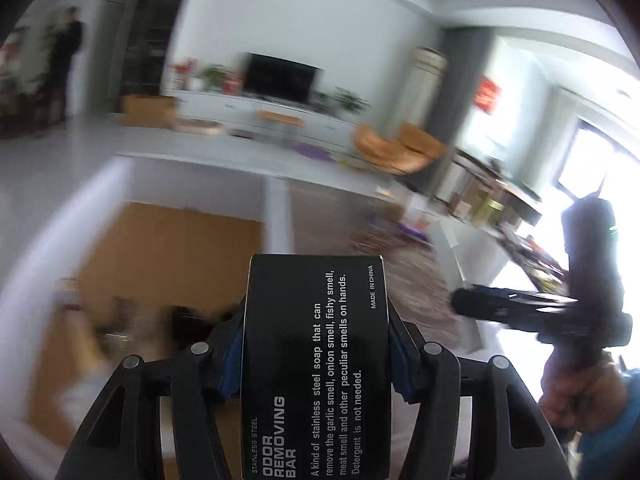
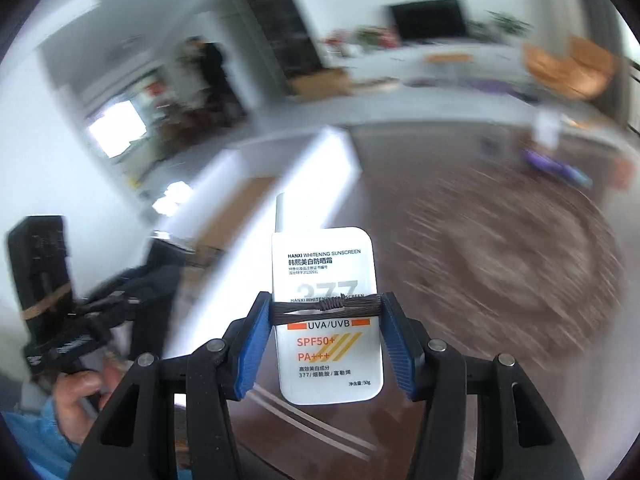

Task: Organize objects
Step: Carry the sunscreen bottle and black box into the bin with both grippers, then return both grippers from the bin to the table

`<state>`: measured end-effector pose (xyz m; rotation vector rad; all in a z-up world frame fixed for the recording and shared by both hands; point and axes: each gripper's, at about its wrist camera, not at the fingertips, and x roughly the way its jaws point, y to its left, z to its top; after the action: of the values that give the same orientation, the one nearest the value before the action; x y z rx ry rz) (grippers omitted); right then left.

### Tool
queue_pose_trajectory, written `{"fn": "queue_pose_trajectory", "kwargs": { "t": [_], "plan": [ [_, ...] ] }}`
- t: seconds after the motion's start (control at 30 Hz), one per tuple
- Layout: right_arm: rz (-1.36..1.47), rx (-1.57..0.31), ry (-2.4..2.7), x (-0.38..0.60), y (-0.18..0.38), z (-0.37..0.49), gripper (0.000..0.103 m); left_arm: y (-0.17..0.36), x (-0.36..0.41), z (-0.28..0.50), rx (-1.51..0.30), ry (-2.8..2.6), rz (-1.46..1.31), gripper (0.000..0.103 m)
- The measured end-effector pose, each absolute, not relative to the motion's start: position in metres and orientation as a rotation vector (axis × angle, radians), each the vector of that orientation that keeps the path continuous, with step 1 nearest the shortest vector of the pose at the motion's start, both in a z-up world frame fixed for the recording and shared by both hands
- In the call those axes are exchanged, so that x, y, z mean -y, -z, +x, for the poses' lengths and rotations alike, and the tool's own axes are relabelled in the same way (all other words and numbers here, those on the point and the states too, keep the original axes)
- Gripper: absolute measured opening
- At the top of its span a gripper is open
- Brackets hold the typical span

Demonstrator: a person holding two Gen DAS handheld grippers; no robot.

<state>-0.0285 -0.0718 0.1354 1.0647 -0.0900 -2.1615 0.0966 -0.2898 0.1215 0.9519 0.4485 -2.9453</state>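
left gripper (image 1: 316,344): pinching the black box (image 1: 316,364) across its narrow width, blue pads (image 1: 232,360) pressed on both long edges. We read that as a firm side grip.
black box: printed "odor removing bar", stainless steel soap. Long axis runs 12 to 6 along the fingers, printed face up toward the camera. Far end sticks out past the fingertips, so we'd lead with that end when setting it down.
right gripper (image 2: 326,324): pinching the sunscreen pack (image 2: 326,316) at mid-height, one pad (image 2: 252,344) on each long edge.
sunscreen pack: flat white piece, label face up, marked whitening sunscreen, SPF50+. A dark thread bundle (image 2: 326,306) runs pad to pad across its face; purpose unclear to us.
why held this way: both items are flat and narrow, so an edge pinch keeps labels readable and the faces free. Our judgement: both are in carry, clear of any surface.
hands: right hand (image 1: 580,392) shows at 4 in the left view, left hand (image 2: 80,392) at 8 in the right view. The two grippers sit side by side, well apart.
containers: cardboard box (image 1: 148,110) at 10 in the left view, across the room; contents not readable. No bin or tray near either item.
surroundings: heavy blur. Brown rug (image 2: 500,264) at 3 in the right view, white counter edge (image 2: 280,176) at 11.
risk: a thin pack held on its edges could pivot if bumped.
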Motion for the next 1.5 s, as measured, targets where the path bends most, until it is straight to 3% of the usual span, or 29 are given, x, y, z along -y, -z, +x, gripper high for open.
{"fn": "queue_pose_trajectory", "kwargs": {
  "t": [0.13,0.23,0.3,0.37,0.43,0.57,0.7,0.77,0.93,1.1,1.23,1.33,1.43,1.5],
  "plan": [
    [0.998,0.074,1.974,0.164,-0.156,-0.027,0.054,-0.111,0.354,0.104,-0.378,2.677,0.995,0.059],
    [1.017,0.047,1.88,0.224,-0.146,-0.024,0.056,-0.09,0.396,0.103,-0.367,2.45,1.084,0.084],
    [1.084,0.011,1.85,0.253,-0.129,-0.024,0.072,-0.082,0.41,0.106,-0.391,2.4,1.085,0.086],
    [1.123,0.049,1.814,0.26,-0.116,-0.025,0.073,-0.079,0.413,0.111,-0.407,2.383,1.067,0.086],
    [1.107,0.112,1.825,0.241,-0.113,-0.025,0.076,-0.081,0.402,0.112,-0.421,2.434,1.04,0.086],
    [1.03,0.117,2.037,0.163,-0.103,-0.028,0.096,-0.091,0.355,0.097,-0.375,2.592,1.054,0.086],
    [1.153,0.119,2.36,0.053,-0.051,-0.039,0.096,-0.107,0.27,0.075,-0.286,2.819,1.122,0.089],
    [1.282,0.174,2.465,-0.001,-0.024,-0.041,0.096,-0.114,0.225,0.07,-0.248,2.925,1.172,0.103],
    [1.406,0.226,2.697,-0.1,-0.002,-0.038,0.096,-0.087,0.122,0.039,-0.037,3.092,1.348,0.103],
    [1.472,0.15,2.731,-0.131,0.017,-0.041,0.097,-0.01,0.076,-0.018,0.135,2.879,1.538,0.103],
    [1.476,0.145,2.703,-0.124,0.023,-0.05,0.099,0.026,0.071,-0.029,0.077,2.792,1.651,0.103],
    [1.471,0.098,2.691,-0.116,0.027,-0.053,0.103,0.028,0.066,-0.019,0.119,2.808,1.612,0.103],
    [1.467,-0.074,2.714,-0.102,0.031,-0.047,0.103,0.03,0.069,-0.015,0.093,2.808,1.608,0.103],
    [1.437,-0.064,2.725,-0.102,0.03,-0.042,0.103,0.031,0.069,-0.013,0.091,2.814,1.595,0.103]
  ]
}}
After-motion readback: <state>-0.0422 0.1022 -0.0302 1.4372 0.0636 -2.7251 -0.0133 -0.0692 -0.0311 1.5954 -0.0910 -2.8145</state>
